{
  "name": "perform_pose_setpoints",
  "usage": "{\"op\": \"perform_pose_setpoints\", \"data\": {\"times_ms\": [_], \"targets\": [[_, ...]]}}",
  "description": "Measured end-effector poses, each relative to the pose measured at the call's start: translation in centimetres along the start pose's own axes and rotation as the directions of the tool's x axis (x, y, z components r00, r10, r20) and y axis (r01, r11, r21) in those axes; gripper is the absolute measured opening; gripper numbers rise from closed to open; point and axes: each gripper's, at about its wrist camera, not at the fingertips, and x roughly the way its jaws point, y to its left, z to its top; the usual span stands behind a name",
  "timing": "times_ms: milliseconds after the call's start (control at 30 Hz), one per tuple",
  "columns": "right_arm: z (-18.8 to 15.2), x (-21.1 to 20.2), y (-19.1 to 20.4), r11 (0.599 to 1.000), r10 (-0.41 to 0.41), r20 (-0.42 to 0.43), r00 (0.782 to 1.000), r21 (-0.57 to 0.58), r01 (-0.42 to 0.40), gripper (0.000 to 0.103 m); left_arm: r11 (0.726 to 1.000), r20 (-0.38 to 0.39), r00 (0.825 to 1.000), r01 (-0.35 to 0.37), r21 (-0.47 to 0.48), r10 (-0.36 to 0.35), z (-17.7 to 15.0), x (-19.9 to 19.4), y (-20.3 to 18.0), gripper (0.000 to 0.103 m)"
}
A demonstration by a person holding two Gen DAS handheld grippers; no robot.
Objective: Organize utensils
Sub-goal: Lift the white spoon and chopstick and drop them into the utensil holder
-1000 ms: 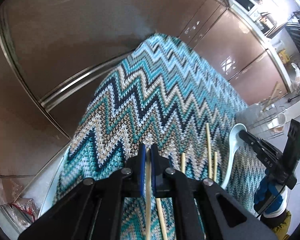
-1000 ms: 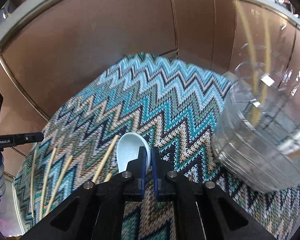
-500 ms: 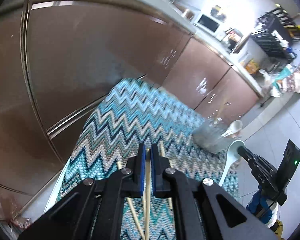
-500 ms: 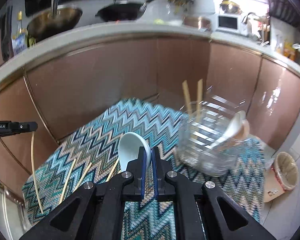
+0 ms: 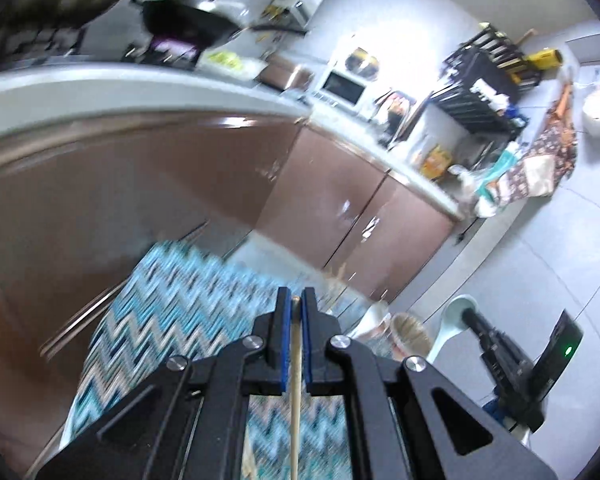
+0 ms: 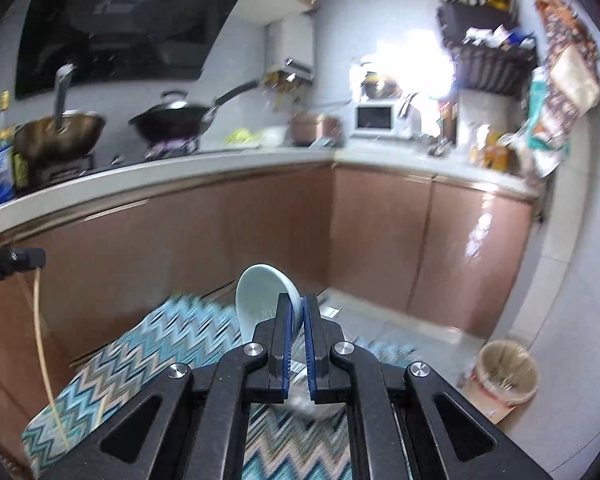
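My left gripper (image 5: 296, 306) is shut on a thin wooden chopstick (image 5: 295, 392), whose shaft runs back between the fingers. In the right wrist view this left gripper (image 6: 39, 259) is at the left edge, and the chopstick (image 6: 42, 352) hangs down from it above the zigzag cloth (image 6: 140, 352). My right gripper (image 6: 296, 304) is shut on a pale blue ceramic spoon (image 6: 260, 296), bowl upward. The left wrist view shows this right gripper (image 5: 467, 315) and the spoon (image 5: 450, 326) at lower right. A clear container (image 6: 314, 402), blurred, sits on the cloth below the right fingers.
Brown cabinet fronts (image 6: 380, 232) and a pale counter (image 6: 180, 168) with woks and a microwave (image 6: 374, 118) stand beyond the cloth. A lined waste bin (image 6: 504, 372) is on the tiled floor at right. Everything near the cloth is motion-blurred.
Both grippers rose well above the cloth, and their views tipped up from the cloth to the kitchen counter. The chopstick and the spoon went up with them, still gripped.
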Motion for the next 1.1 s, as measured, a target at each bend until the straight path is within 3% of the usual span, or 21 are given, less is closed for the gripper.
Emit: {"op": "perform_pose_setpoints", "data": {"times_ms": [233, 467, 833, 1000, 1100], "targets": [[1.8, 3.7, -2.0, 0.993, -0.117, 0.08, 0.99, -0.01, 0.118, 0.006, 0.996, 0.101, 0.991, 0.08, 0.029, -0.082, 4.6, 6.0, -5.5, 0.004], [1.1, 8.6, -3.2, 0.987, -0.163, 0.093, 0.982, 0.004, 0.163, 0.006, 0.998, 0.17, 0.984, 0.042, 0.056, -0.051, 5.6, 14.0, -9.3, 0.004], [-3.1, 13.6, -1.8, 0.978, -0.202, 0.114, 0.973, -0.018, 0.206, 0.007, 0.992, 0.294, 0.952, -0.106, 0.073, 0.08, 0.3, 22.2, -8.7, 0.005], [-5.2, 14.2, -1.3, 0.983, -0.178, 0.088, 0.98, -0.032, 0.181, 0.01, 0.991, 0.286, 0.954, -0.113, 0.072, 0.088, -2.0, 22.4, -7.2, 0.009], [-5.6, 13.4, -0.8, 0.983, -0.173, 0.096, 0.98, -0.043, 0.178, 0.021, 0.992, 0.277, 0.957, -0.108, 0.072, 0.084, -2.2, 21.4, -6.8, 0.019]]}}
